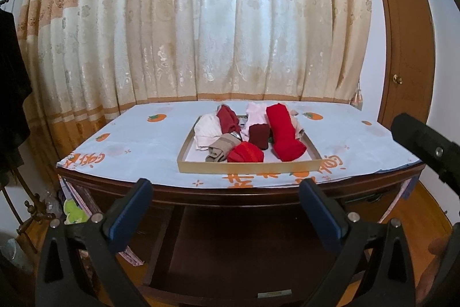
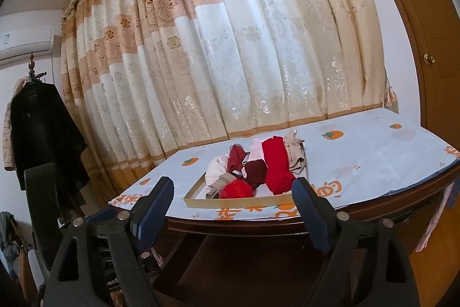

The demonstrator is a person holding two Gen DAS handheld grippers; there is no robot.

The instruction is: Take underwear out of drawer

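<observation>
Place: a home bedroom.
Window: floral gold-and-cream curtain (image 1: 201, 28) hangs beyond the tools.
Door: wooden door (image 1: 408, 48), right of the tools.
Clothing: dark coat (image 2: 43, 131) on a stand, left.
Wall: air conditioner (image 2: 26, 43).

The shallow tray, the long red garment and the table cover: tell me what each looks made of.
Shallow tray: likely cardboard, matte tan walls, thin straight edges. Long red garment: soft knit-looking fabric, rolled and creased. Table cover: thin printed sheet, plastic or cloth unclear, faint sheen.
</observation>
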